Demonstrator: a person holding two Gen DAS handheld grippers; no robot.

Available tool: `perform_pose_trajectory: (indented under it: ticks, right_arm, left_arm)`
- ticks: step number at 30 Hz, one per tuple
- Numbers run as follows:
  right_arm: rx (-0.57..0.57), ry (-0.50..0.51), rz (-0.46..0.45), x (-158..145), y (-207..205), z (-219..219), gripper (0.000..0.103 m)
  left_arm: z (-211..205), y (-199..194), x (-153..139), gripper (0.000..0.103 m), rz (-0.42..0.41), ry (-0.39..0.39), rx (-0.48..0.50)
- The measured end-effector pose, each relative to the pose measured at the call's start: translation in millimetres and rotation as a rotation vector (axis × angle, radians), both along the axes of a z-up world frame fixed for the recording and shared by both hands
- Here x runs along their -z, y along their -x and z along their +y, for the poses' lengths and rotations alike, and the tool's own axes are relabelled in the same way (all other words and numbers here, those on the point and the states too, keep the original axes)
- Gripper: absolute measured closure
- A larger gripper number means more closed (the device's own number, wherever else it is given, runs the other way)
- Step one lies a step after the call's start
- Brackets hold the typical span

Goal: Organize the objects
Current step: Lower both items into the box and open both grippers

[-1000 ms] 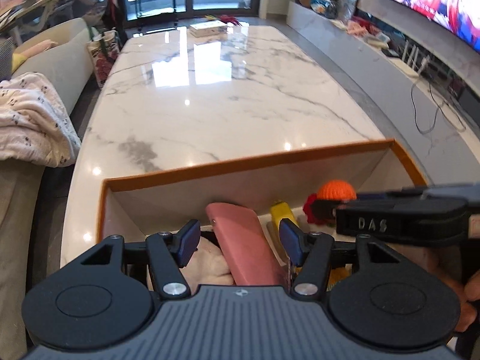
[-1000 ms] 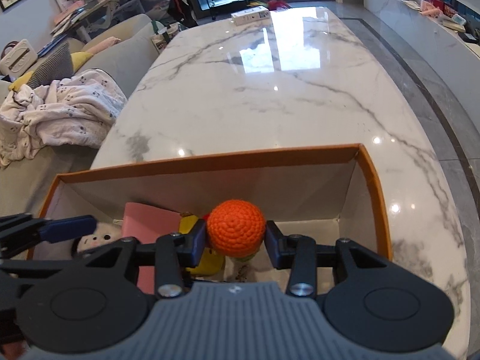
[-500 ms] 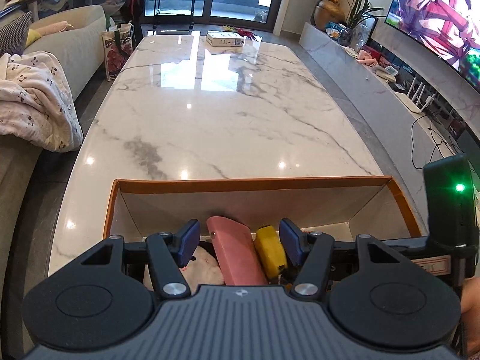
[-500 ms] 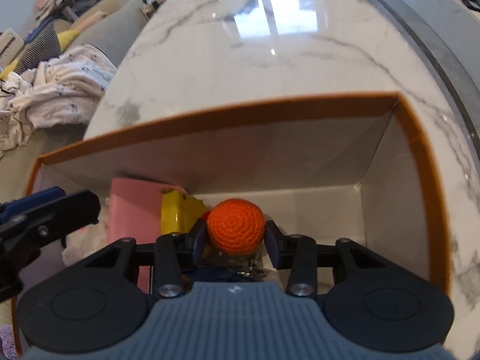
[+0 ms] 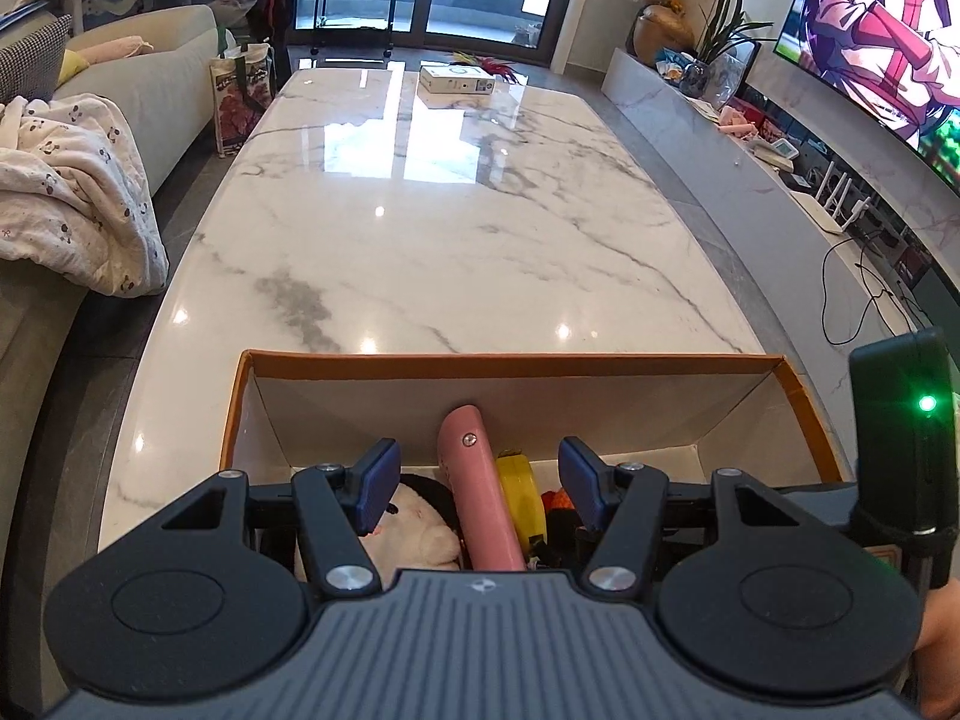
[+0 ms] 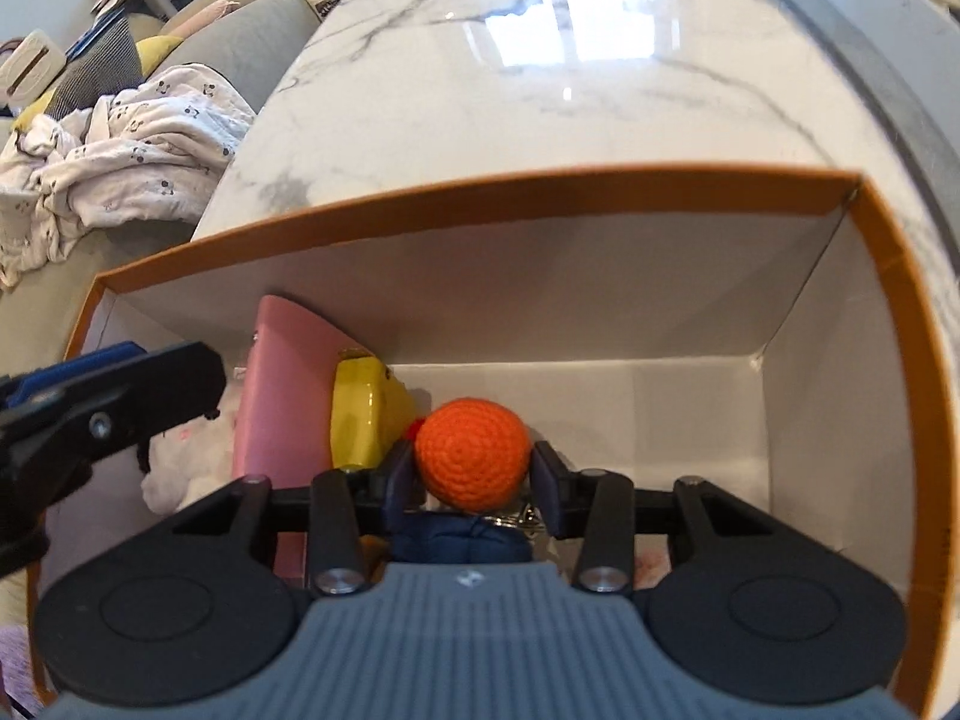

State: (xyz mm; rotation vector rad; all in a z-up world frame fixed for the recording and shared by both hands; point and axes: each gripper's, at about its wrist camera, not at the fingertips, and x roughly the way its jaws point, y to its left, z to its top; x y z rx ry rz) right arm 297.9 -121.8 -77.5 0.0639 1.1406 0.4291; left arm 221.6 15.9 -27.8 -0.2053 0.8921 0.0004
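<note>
Since a second ago the right gripper has sunk deeper into the orange-rimmed box, whose white walls now fill most of its view, and the orange crocheted ball has gone down with it. The left gripper has kept its place over the box's near left part, though its view has levelled.

The box stands on the near end of a white marble table. A pink case leans against the back wall in the left half, with a yellow object touching its right side and a white plush toy to its left. A sofa with a crumpled blanket runs along the table's left side, and a small white carton lies at the far end.

The ball sits between the right gripper's pads, just right of the yellow object; the jaws are opening, with a slight gap on the right side. A dark blue knitted piece hangs beneath the ball. The left gripper's jaws stand wide with nothing gripped, the pink case and plush toy below them.
</note>
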Motion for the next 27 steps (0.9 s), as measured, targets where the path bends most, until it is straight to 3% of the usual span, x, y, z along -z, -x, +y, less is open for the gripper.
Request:
perform_pose_trajectory:
  ticks: [4, 13, 24, 27]
  right_arm:
    - [0.011, 0.009, -0.023, -7.8, 3.0, -3.2, 0.046]
    - [0.036, 0.02, -0.112, -45.9, 28.1, -18.6, 0.046]
    - [0.029, -0.011, -0.357, -129.1, 100.6, -34.1, 0.028]
    - [0.033, -0.023, -0.418, -148.0, 124.2, -41.5, 0.024]
  left_arm:
    - [-1.4, 4.9, -4.9, 0.035, -0.011, -0.003, 0.012]
    - [-7.1, 27.4, -33.6, 0.035, -0.079, -0.015, 0.019]
    - [-20.4, 86.1, -90.7, 0.034, -0.262, -0.102, 0.004]
    - [-25.7, 105.7, -103.0, 0.029, -0.326, -0.132, 0.0]
